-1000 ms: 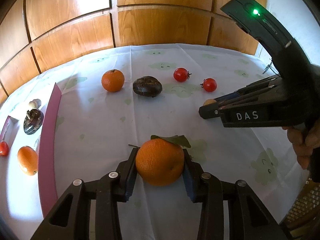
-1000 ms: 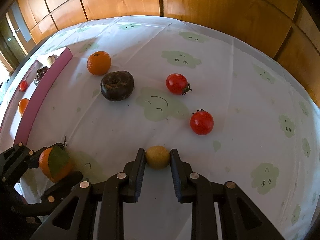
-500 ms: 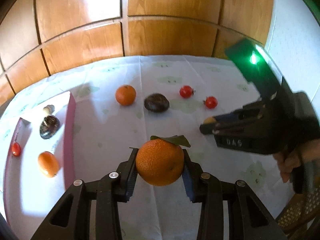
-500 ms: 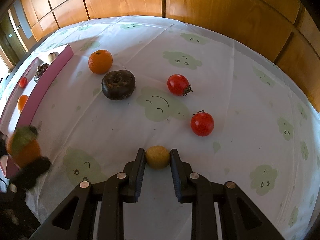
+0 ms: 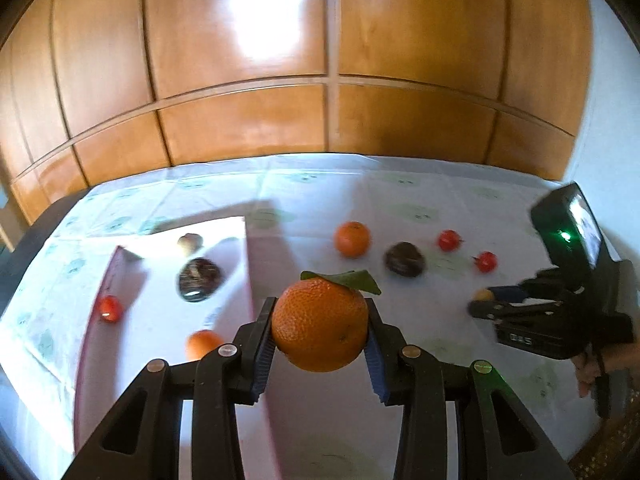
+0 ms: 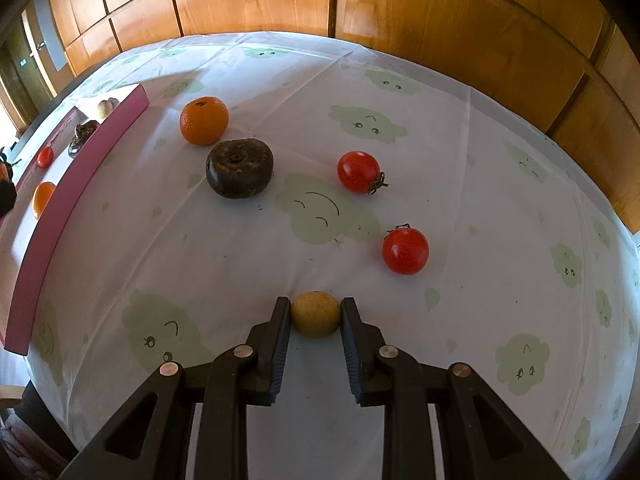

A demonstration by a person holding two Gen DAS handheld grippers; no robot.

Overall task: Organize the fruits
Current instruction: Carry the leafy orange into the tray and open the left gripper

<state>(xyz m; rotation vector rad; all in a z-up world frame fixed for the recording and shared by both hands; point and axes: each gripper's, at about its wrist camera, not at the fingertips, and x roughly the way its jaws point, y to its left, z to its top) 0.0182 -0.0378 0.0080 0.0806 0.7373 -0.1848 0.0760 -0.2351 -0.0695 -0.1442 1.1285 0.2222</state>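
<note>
Left wrist view: the left gripper clamps a pebbly orange with a green leaf, above the pink tray's wall. The right gripper pinches a small yellow fruit on the tablecloth. Loose there: two tomatoes, one tangerine, one dark fruit.

Ahead of me glossy wooden wall panels catch a bright glare; my table wears a white tablecloth printed with green smiling clouds.
</note>
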